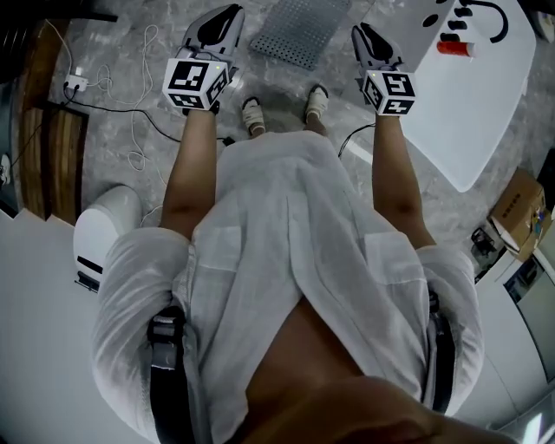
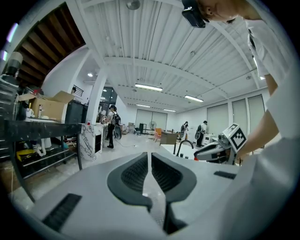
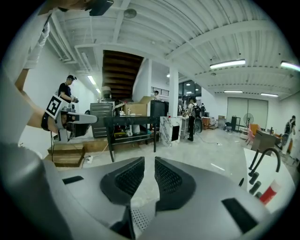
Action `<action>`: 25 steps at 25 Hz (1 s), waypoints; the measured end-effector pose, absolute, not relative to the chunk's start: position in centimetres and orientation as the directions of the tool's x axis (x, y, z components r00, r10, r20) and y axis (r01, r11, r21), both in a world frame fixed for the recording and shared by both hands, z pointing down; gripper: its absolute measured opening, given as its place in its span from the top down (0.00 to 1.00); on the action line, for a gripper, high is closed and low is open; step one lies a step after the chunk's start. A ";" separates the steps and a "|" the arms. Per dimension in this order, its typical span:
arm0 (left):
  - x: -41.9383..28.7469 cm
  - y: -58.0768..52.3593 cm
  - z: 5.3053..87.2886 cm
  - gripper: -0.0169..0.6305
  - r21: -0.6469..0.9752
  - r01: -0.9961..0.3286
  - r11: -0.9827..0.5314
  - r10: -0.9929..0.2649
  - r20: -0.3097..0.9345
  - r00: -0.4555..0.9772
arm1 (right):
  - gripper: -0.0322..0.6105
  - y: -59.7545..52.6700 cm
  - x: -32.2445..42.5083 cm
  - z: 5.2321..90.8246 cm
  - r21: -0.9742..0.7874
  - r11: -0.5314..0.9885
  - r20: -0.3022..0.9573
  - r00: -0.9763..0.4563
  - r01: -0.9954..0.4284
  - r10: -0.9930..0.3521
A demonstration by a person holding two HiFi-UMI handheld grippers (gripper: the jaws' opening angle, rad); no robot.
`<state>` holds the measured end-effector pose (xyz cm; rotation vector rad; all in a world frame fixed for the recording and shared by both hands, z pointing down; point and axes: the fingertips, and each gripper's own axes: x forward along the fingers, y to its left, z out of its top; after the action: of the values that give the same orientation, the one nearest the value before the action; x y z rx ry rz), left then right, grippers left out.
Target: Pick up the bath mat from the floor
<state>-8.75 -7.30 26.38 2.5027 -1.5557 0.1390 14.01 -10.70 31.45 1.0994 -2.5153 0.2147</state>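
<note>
The bath mat [image 1: 299, 30] is a grey perforated rectangle lying flat on the marbled floor, just ahead of the person's feet [image 1: 253, 114]. My left gripper [image 1: 230, 10] hovers over the mat's left edge, held well above the floor. Its jaws are shut to a thin slit with nothing in them [image 2: 150, 157]. My right gripper [image 1: 358, 31] hangs to the right of the mat. Its jaws stand slightly apart and hold nothing [image 3: 150, 161]. A dotted patch of the mat [image 3: 139, 219] shows below them.
A white counter [image 1: 486, 104] with a black faucet and a red bottle [image 1: 456, 48] lies to the right. Cables and a power strip [image 1: 76, 83] trail on the floor at left, beside wooden steps [image 1: 52, 139]. A white bin [image 1: 108, 221] and a cardboard box [image 1: 520, 212] stand nearer.
</note>
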 end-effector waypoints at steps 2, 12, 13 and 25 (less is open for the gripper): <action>-8.3 -8.1 27.1 0.93 0.115 -0.905 -0.409 -0.885 0.193 0.424 | 0.80 -12.3 13.9 33.3 0.011 0.713 0.441 -0.637 -0.701 -0.633; -3.5 -12.4 30.4 0.93 0.132 -0.949 -0.288 -0.916 0.251 0.313 | 0.74 -17.0 15.4 43.6 -0.035 0.846 0.612 -0.681 -0.532 -0.403; -2.9 -12.9 30.6 0.93 0.131 -0.949 -0.285 -0.916 0.255 0.310 | 0.74 -17.4 15.8 44.2 -0.044 0.849 0.619 -0.682 -0.526 -0.391; -1.7 -17.6 36.3 0.93 0.169 -0.939 -0.299 -0.905 0.263 0.335 | 0.69 -19.0 13.8 53.7 -0.087 0.889 0.714 -0.651 -0.449 -0.258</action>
<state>-1.66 -17.60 36.30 2.3133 -1.6505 0.1690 13.78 -19.01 53.72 0.5045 -2.3086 0.3312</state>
